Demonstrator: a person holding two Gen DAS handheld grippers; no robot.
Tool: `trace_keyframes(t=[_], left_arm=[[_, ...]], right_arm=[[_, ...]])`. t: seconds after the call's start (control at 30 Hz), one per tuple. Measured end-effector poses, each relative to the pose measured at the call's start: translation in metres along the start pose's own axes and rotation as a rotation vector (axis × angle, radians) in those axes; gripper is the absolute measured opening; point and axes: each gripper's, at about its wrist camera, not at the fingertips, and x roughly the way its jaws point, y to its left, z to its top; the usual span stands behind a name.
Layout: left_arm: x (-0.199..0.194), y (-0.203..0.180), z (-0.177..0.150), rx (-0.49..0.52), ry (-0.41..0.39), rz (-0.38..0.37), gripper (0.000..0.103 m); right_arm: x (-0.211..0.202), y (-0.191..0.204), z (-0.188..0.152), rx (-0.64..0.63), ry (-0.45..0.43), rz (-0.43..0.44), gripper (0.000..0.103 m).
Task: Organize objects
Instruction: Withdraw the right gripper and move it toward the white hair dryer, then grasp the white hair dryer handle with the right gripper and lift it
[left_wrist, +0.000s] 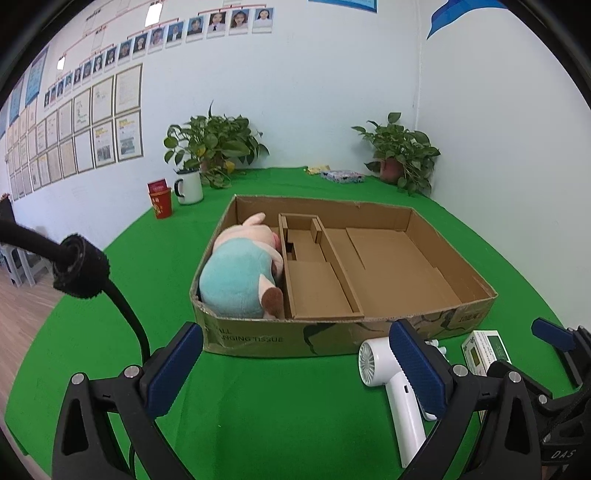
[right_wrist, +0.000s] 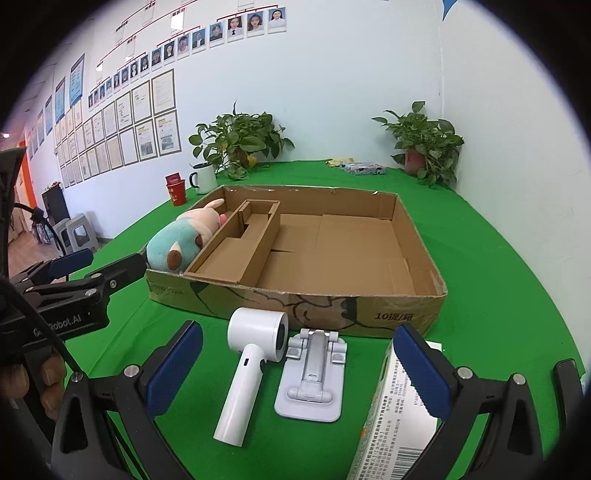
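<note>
A shallow cardboard box (left_wrist: 258, 338) (right_wrist: 369, 314) with dividers sits on the green table. A teal and pink plush toy (left_wrist: 243, 273) (right_wrist: 177, 240) lies in its left compartment. In front of the box lie a white hair dryer (left_wrist: 391, 384) (right_wrist: 247, 376), a pale folding phone stand (right_wrist: 312, 376) and a white and green carton (left_wrist: 484, 350) (right_wrist: 399, 424). My left gripper (left_wrist: 295, 373) is open and empty, in front of the box. My right gripper (right_wrist: 299, 373) is open and empty, hovering over the dryer and stand.
A red cup (left_wrist: 161, 202), a white mug (left_wrist: 189, 186), two potted plants (left_wrist: 214, 144) (left_wrist: 400, 155) and a patterned flat pack (left_wrist: 341, 175) stand along the back of the table. Walls close the back and right. The table's left edge drops to the floor.
</note>
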Motion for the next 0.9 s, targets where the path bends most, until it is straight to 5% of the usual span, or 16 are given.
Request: trace_keyframes(t=[0.1, 0.17, 0.2, 0.23, 0.27, 0.3, 0.37, 0.4, 0.43, 0.47, 0.5, 0.7, 0.9], left_arm=[[0.014, 0.008, 0.008, -0.027, 0.037, -0.040, 0.087], [0.024, 0.010, 0.009, -0.043, 0.070, -0.073, 0.066], [0.028, 0.009, 0.009, -0.043, 0.088, -0.090, 0.041], [0.033, 0.007, 0.007, -0.035, 0.113, -0.105, 0.020], [0.036, 0.006, 0.005, -0.026, 0.127, -0.107, 0.016], [0.038, 0.003, 0.003, -0.012, 0.132, -0.103, 0.016], [0.037, 0.001, 0.001, 0.003, 0.116, -0.093, 0.018], [0.037, 0.000, 0.001, 0.002, 0.108, -0.087, 0.033], [0.037, 0.001, 0.000, -0.008, 0.106, -0.092, 0.067], [0.037, 0.003, 0.000, -0.024, 0.106, -0.109, 0.084], [0.038, 0.006, 0.000, -0.051, 0.105, -0.137, 0.099], [0.060, 0.006, -0.003, -0.068, 0.225, -0.248, 0.097], [0.105, -0.003, -0.024, -0.161, 0.416, -0.499, 0.092]], right_arm=[[-0.002, -0.003, -0.006, 0.015, 0.003, 0.036, 0.103], [-0.003, -0.007, -0.010, 0.029, 0.000, 0.065, 0.096], [-0.004, -0.008, -0.012, 0.033, -0.004, 0.073, 0.090], [-0.005, -0.009, -0.013, 0.033, -0.009, 0.071, 0.064], [-0.006, -0.008, -0.014, 0.024, -0.009, 0.049, 0.047], [-0.007, -0.007, -0.015, 0.010, -0.009, 0.025, 0.031], [-0.008, -0.005, -0.017, 0.007, -0.012, 0.043, 0.031], [-0.007, -0.005, -0.018, 0.009, -0.014, 0.052, 0.034], [-0.007, -0.004, -0.019, 0.014, -0.012, 0.061, 0.056], [-0.005, -0.004, -0.020, 0.026, -0.008, 0.081, 0.091], [-0.004, -0.005, -0.021, 0.039, -0.005, 0.103, 0.100], [0.014, 0.004, -0.036, 0.036, 0.098, 0.191, 0.103], [0.038, 0.025, -0.053, 0.013, 0.190, 0.259, 0.103]])
